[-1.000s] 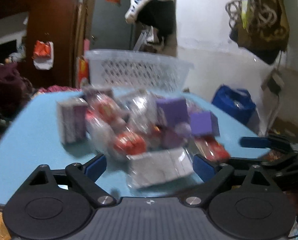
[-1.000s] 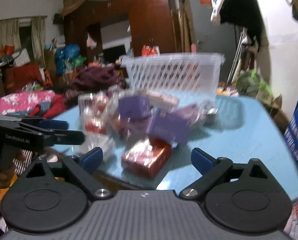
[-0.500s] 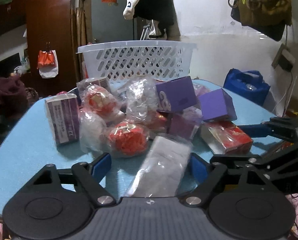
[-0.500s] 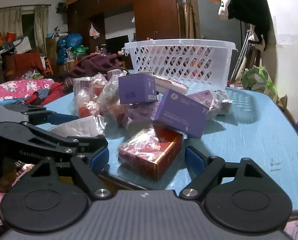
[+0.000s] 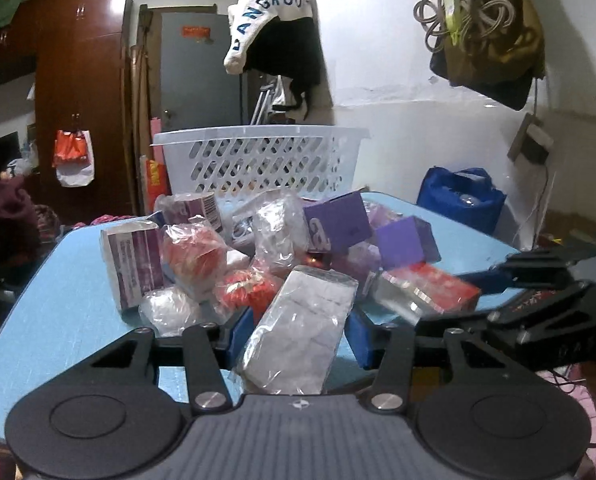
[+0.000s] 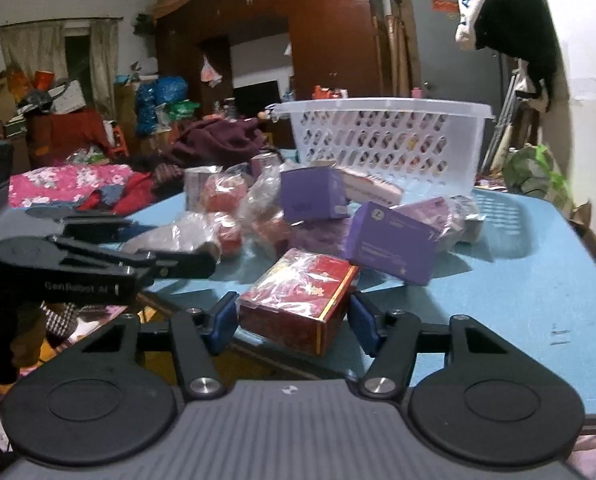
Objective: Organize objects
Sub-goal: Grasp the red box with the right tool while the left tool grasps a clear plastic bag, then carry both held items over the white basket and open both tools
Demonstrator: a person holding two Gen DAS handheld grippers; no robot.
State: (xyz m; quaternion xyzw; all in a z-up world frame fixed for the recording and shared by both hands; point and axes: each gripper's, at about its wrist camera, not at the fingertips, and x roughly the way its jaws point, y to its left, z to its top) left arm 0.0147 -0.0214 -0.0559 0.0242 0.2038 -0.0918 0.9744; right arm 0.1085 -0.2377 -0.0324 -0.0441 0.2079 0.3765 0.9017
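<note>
1. Between the blue pads of the left gripper (image 5: 300,334) sits a clear-wrapped white packet (image 5: 300,336), at the near edge of the pile on the blue table (image 5: 58,304); the pads sit against both its sides, so it looks gripped
2. Just to the right, the right gripper (image 6: 294,318) brackets a red box (image 6: 302,294) in shiny wrap at the table's near edge, its fingers close on either side (whether they touch it I cannot tell)
3. To do this well, I judge: squeeze the soft packet gently so the film does not slip, take the box across its flat sides, then lift both straight up before carrying them over the pile to the white basket (image 5: 266,160) at the far edge
4. Readable writing: "GenRobot.AI", blurred, on the left gripper's side in the right wrist view, and "ANGROU" on the hanging garment (image 5: 270,20); the purple boxes (image 6: 394,246) carry print too small to read
</note>
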